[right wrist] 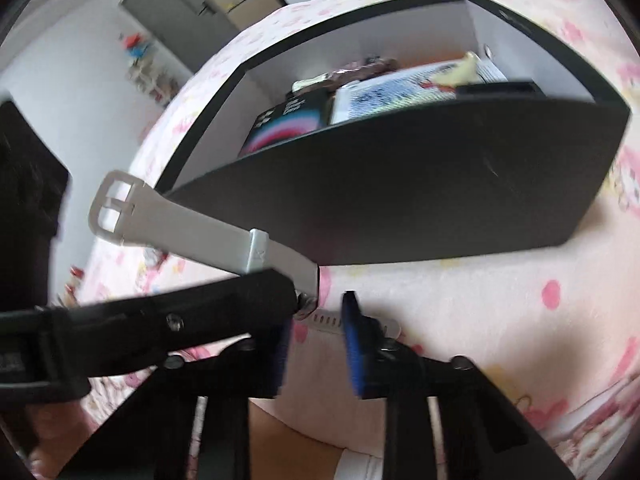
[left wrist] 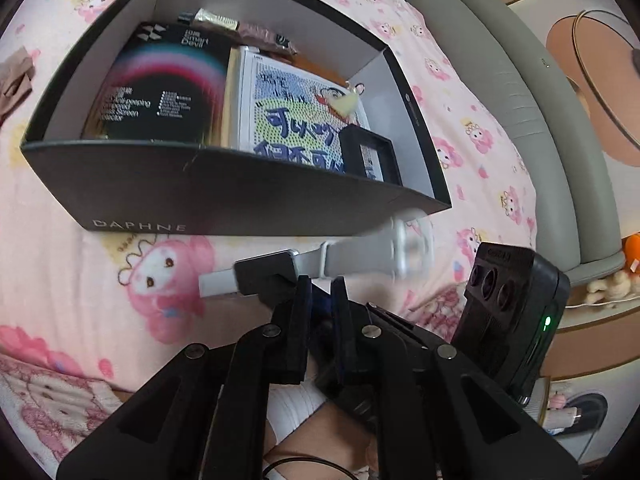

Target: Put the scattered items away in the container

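Left gripper (left wrist: 320,292) clamps watch (left wrist: 280,270) | right gripper (right wrist: 316,320) spread | box (left wrist: 240,196) | buckle blurred

A grey-strapped watch (left wrist: 276,270) hangs above a pink bedsheet, just before an open black shoebox (left wrist: 224,196) already holding packaged items.

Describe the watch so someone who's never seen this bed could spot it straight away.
Start at the big black shoe box sitting open on the pink cartoon bedsheet. Just in front of its near wall, off the sheet, the left tool pinches a smartwatch. It alone has a dark rectangular face and pale grey strap with a buckle.
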Tool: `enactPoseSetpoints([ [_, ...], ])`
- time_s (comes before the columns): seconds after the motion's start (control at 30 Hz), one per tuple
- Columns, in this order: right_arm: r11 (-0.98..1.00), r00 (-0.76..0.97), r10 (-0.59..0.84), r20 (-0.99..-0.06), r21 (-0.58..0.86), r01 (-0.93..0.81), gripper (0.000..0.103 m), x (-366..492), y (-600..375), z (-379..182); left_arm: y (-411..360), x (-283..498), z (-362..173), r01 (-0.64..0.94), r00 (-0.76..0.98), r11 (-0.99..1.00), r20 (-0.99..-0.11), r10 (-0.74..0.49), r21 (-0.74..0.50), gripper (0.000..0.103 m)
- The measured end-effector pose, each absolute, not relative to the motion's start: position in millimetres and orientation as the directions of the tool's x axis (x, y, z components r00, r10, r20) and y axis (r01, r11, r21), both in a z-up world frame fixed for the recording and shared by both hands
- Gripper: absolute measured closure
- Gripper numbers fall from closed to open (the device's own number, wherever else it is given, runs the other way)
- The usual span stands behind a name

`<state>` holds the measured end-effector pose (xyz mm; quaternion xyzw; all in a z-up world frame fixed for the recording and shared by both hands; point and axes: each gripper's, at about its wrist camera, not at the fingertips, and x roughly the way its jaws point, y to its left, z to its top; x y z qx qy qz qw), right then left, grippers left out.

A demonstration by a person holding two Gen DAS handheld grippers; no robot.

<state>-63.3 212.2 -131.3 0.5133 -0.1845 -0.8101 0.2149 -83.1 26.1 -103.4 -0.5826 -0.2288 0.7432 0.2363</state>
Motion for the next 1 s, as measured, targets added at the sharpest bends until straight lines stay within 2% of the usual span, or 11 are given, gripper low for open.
enactPoseSetpoints([
  [0.13,-0.857,-0.41,-0.496,-0.766,0.509,0.085,0.093,-61.3,227.6,-132.3,-0.2,-76.8,-95.9,-0.002,-0.329,-0.776,-0.732,0.596,-0.631,0.088],
  [0.2,-0.856,-0.423,-0.478,-0.77,0.517,0.026,0.093,-60.0,239.2,-133.0,-6.2,-73.6,-100.9,0.034,-0.339,-0.809,-0.768,0.543,-0.587,0.088],
  [0.33,-0.854,-0.434,-0.462,-0.774,0.519,-0.017,0.093,-47.3,249.4,-126.1,-3.5,-66.0,-143.4,0.159,-0.245,-0.748,-0.76,0.603,-0.645,0.087],
  [0.43,-0.86,-0.43,-0.459,-0.778,0.511,-0.006,0.093,-39.1,247.1,-125.4,-7.7,-54.2,-165.9,0.288,-0.295,-0.685,-0.743,0.601,-0.669,0.084],
  [0.5,-0.854,-0.427,-0.471,-0.772,0.521,0.0,0.093,-37.2,246.9,-128.7,-8.1,-51.3,-175.4,0.333,-0.32,-0.642,-0.723,0.612,-0.691,0.075],
  [0.7,-0.846,-0.438,-0.48,-0.76,0.534,0.0,0.093,-52.7,246.3,-138.2,-1.1,-55.3,-202.4,0.411,-0.352,-0.498,-0.637,0.686,-0.764,0.06],
  [0.77,-0.847,-0.436,-0.477,-0.763,0.531,-0.004,0.093,-51.6,246.6,-139.0,1.1,-56.9,-206.8,0.421,-0.364,-0.479,-0.627,0.689,-0.77,0.059],
  [0.8,-0.848,-0.434,-0.476,-0.765,0.531,-0.006,0.093,-51.3,247.1,-139.3,2.0,-57.9,-207.2,0.42,-0.365,-0.483,-0.63,0.686,-0.769,0.064],
  [0.9,-0.849,-0.426,-0.473,-0.771,0.529,-0.014,0.093,-53.2,247.6,-140.4,1.7,-58.4,-200.4,0.408,-0.372,-0.529,-0.665,0.647,-0.744,0.09],
  [1.0,-0.841,-0.404,-0.493,-0.771,0.541,-0.006,0.091,-53.4,246.3,-142.2,3.4,-55.1,-174.2,0.34,-0.395,-0.65,-0.731,0.557,-0.68,0.097],
])
